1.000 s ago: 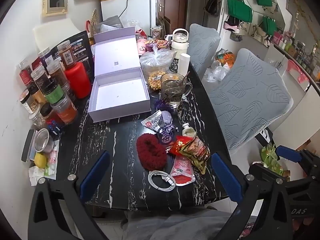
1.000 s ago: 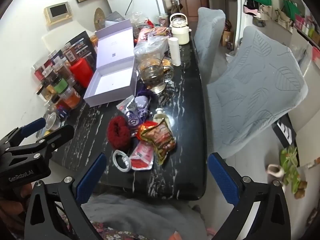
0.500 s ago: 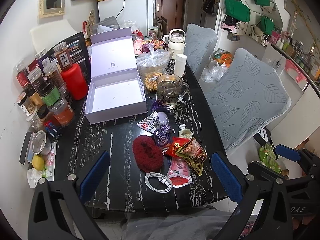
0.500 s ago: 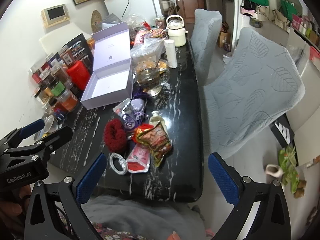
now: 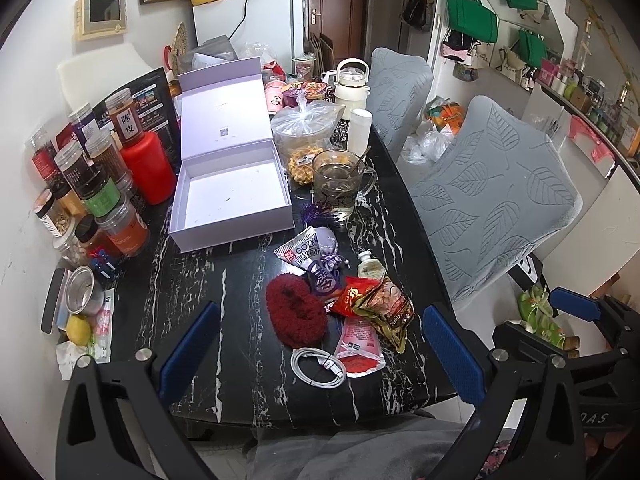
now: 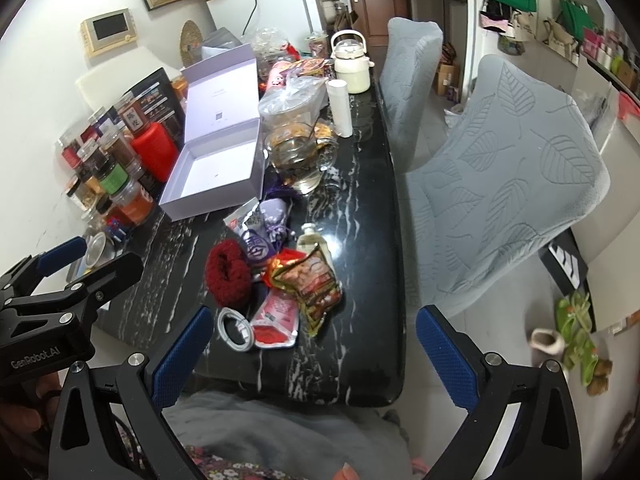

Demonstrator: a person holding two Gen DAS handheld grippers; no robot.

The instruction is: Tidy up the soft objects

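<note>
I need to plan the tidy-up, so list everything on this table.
gift box: 1, lavender, open, far left
scrunchie: 1, dark red, near centre
sachets: 2, purple, behind scrunchie
snack packets: several, red and brown, right of scrunchie
cable: 1, white, coiled, near edge
glass mug: 1, clear, right of box
spice jars: many, left edge
left gripper: jaws open, empty
right gripper: jaws open, empty

Glass mug [image 5: 341,182], jars [image 5: 100,196], perhaps spices.
</note>
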